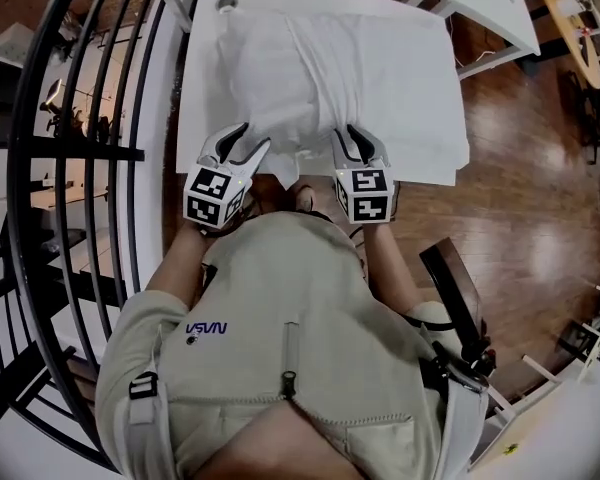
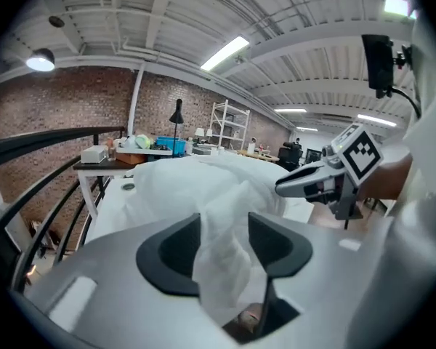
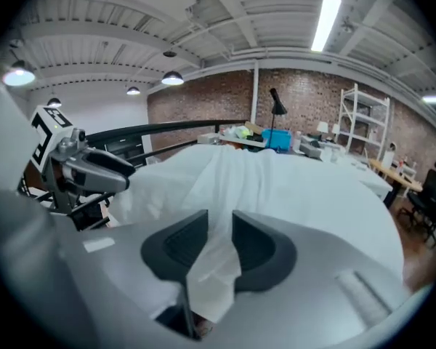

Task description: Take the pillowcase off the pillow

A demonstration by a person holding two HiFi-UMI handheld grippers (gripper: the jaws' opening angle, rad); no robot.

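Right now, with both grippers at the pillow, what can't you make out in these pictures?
- Where the pillowcase opens: head view, its near end is hidden behind the left gripper, the right gripper and the person's jacket.
- The pillow inside: all views, white cloth covers it.
- The round thing at the table corner: head view, too small to identify.

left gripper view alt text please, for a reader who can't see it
A bunched fold of the white pillowcase stands between the parted jaws of the left hand-held gripper. Behind it the pillow lies on a white table, and the right hand-held gripper reaches in from the right, with a brick wall beyond.
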